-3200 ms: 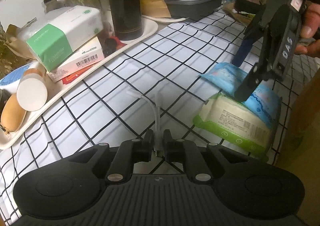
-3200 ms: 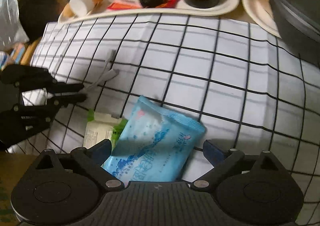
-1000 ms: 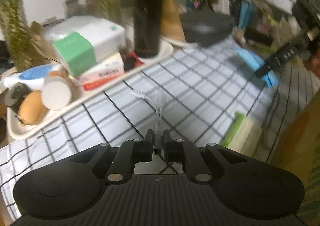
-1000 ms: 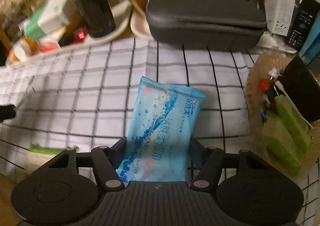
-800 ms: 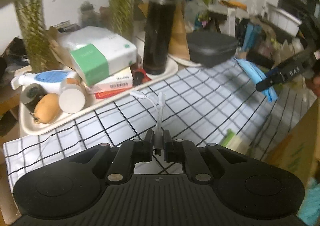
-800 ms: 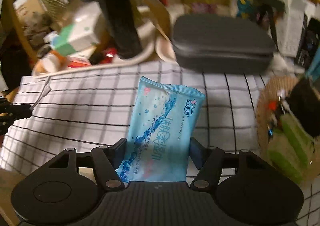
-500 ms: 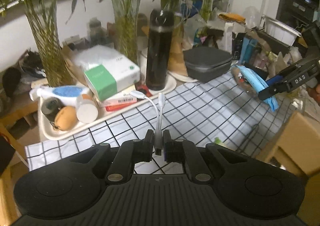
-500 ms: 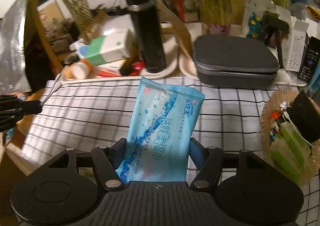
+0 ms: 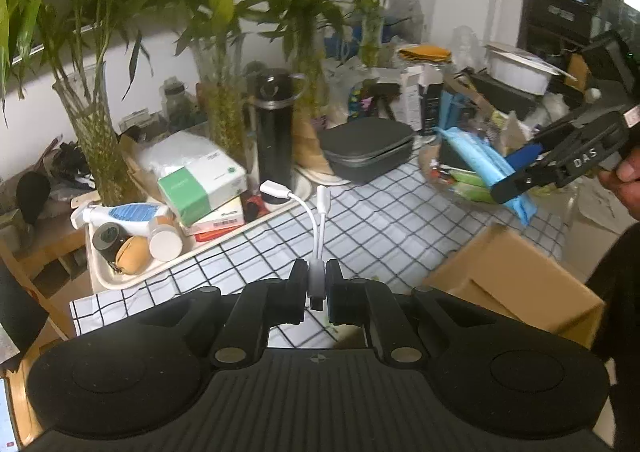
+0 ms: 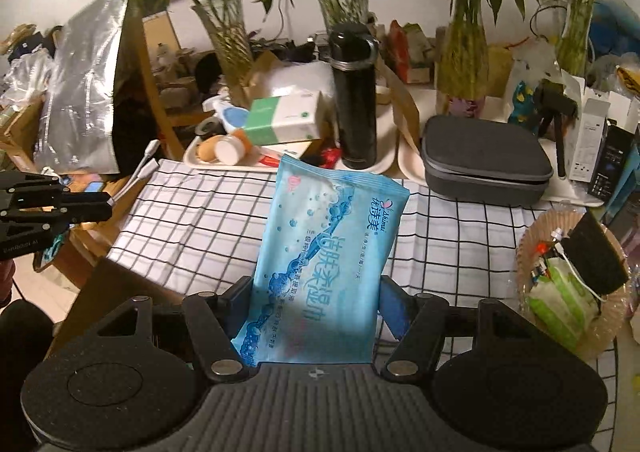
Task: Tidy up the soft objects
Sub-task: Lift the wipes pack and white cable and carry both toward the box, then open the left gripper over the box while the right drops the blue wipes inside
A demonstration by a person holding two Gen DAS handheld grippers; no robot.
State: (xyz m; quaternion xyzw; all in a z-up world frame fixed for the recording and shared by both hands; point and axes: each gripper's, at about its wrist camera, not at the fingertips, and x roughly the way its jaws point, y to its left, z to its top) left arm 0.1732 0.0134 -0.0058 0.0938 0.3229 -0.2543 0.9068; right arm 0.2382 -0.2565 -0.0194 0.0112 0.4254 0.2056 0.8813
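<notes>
Blue wipes pack [image 10: 328,252] clamped upright between right gripper [image 10: 316,304] fingers.

Cluttered home table [image 10: 208,212], bamboo vases [image 10: 340,4]

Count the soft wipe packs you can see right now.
2: blue plastic wet-wipe pack clamped in the right gripper; green-and-white wipe pack in the woven basket. Others may be hidden.

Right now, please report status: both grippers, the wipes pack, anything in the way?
Left gripper shut on white adapter cable. Right gripper shut on blue wipes pack, held above checkered cloth. Basket at right, already part-filled.
</notes>
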